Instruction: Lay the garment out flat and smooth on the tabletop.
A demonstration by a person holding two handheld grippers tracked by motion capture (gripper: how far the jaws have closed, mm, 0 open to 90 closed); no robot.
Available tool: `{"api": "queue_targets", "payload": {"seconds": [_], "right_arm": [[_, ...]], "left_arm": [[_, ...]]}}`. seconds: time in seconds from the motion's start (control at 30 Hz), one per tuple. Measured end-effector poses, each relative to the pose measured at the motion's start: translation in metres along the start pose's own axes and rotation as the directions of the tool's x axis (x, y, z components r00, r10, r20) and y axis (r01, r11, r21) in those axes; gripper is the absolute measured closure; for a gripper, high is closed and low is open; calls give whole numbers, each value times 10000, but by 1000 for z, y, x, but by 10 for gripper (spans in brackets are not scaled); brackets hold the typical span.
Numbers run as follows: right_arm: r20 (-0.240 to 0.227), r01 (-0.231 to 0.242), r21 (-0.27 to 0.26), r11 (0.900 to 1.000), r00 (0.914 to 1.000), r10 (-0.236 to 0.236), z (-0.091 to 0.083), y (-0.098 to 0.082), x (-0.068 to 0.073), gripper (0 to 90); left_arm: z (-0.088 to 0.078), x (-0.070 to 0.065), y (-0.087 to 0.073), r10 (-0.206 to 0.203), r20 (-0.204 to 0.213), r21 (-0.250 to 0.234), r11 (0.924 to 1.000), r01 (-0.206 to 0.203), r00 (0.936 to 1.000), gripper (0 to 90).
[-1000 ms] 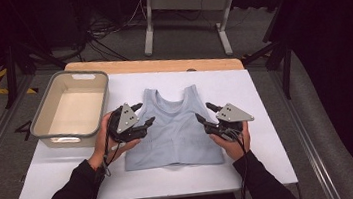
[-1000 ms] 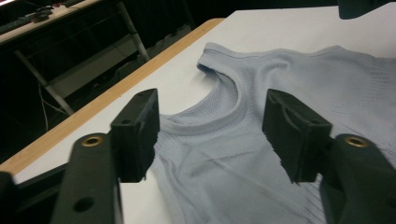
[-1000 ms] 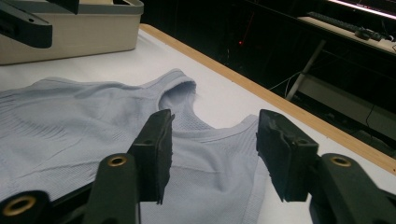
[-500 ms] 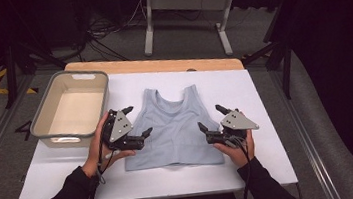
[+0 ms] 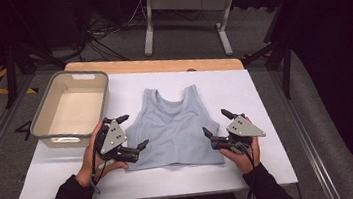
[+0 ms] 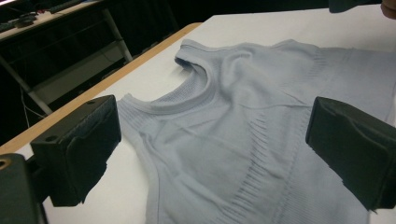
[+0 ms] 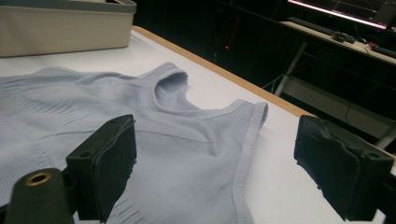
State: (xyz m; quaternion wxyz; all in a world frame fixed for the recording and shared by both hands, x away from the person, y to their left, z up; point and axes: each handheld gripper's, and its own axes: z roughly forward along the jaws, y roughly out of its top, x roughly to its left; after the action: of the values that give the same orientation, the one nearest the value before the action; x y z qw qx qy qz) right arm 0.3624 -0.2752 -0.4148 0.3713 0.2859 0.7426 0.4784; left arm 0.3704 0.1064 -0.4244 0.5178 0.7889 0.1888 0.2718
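Observation:
A light blue sleeveless top [image 5: 175,130] lies flat on the white table [image 5: 264,89], its neck toward the far side. My left gripper [image 5: 133,131] is open at the top's left edge, near the lower armhole. In the left gripper view the top [image 6: 233,116] spreads between the wide-apart jaws of the left gripper [image 6: 215,149], which hold nothing. My right gripper [image 5: 215,122] is open at the top's right edge. In the right gripper view the right gripper [image 7: 222,163] straddles the side seam of the top [image 7: 177,140], holding nothing.
A beige plastic bin [image 5: 41,122] stands on the table's left, close to my left hand, and its wall [image 7: 60,28] appears in the right gripper view. A wooden strip [image 5: 160,65] marks the table's far edge. Desk legs and cables lie on the floor beyond.
Both grippers have drawn back toward the person along the top's sides, staying open. The top has not moved.

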Motion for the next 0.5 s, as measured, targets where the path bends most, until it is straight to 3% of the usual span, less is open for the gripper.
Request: {"api": "queue_targets", "payload": {"seconds": [0.1, 0.27, 0.43, 0.5], "right_arm": [[25, 21, -150, 9999, 10000, -21, -4, -1, 1, 139], [72, -19, -84, 10000, 10000, 20, -11, -5, 3, 127], [292, 6, -25, 10000, 9996, -6, -17, -9, 5, 58], [31, -265, 75, 9996, 9996, 265, -17, -12, 3, 38]], "left_arm": [[-2, -2, -4, 97, -12, 131, 9999, -97, 10000, 43], [-7, -4, -10, -78, 23, 174, 9998, 77, 10000, 43], [-13, -6, -17, -250, 73, 308, 9992, 248, 9997, 48], [-14, -7, -20, -211, 124, 455, 9988, 205, 9997, 50]]}}
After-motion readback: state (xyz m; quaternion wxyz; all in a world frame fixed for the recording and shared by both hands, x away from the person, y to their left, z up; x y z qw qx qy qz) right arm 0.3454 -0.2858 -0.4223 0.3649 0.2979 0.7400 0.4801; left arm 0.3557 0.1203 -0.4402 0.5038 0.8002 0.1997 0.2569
